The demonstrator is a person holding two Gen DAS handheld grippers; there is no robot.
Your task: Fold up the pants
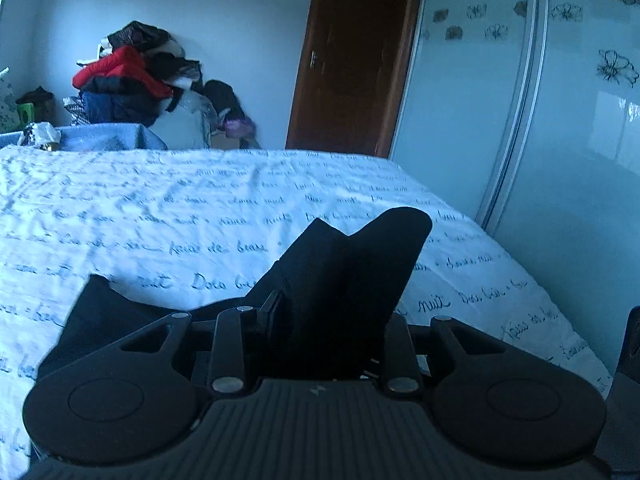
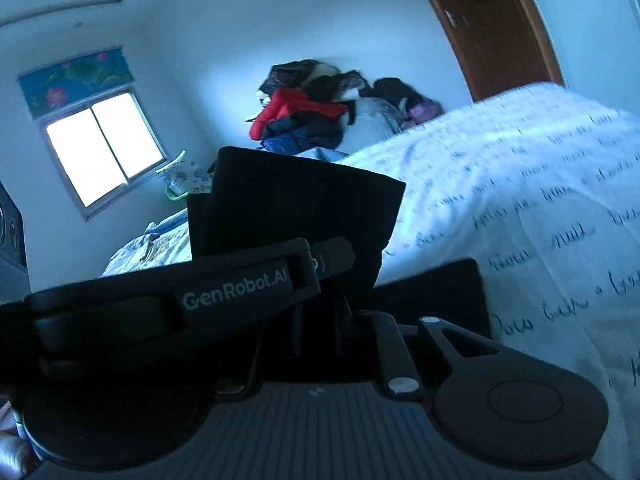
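Your left gripper [image 1: 320,320] has its fingertips buried in black cloth: only one left-hand pad [image 1: 270,312] shows, and the other is hidden. The pants [image 1: 348,280] stand bunched up between those fingers and are clamped there; a further dark fold spreads onto the bed sheet [image 1: 160,208] to the left of the gripper, its lower edge cut off by the gripper body.

In your right wrist view the picture is tilted and blurred. Your right gripper [image 2: 332,312] is largely masked by a black arm marked GenRobot.AI [image 2: 236,292] lying across its left side, so its fingertips cannot be made out. The pants [image 2: 296,200] rise as a squared dark block directly ahead of the gripper, and the fingers are drawn in close on that cloth, gripping it. A flat dark panel to the right of the gripper, against the sheet, is too dim to identify.

Beyond the pants, a clothes pile [image 1: 136,76] sits against the far wall
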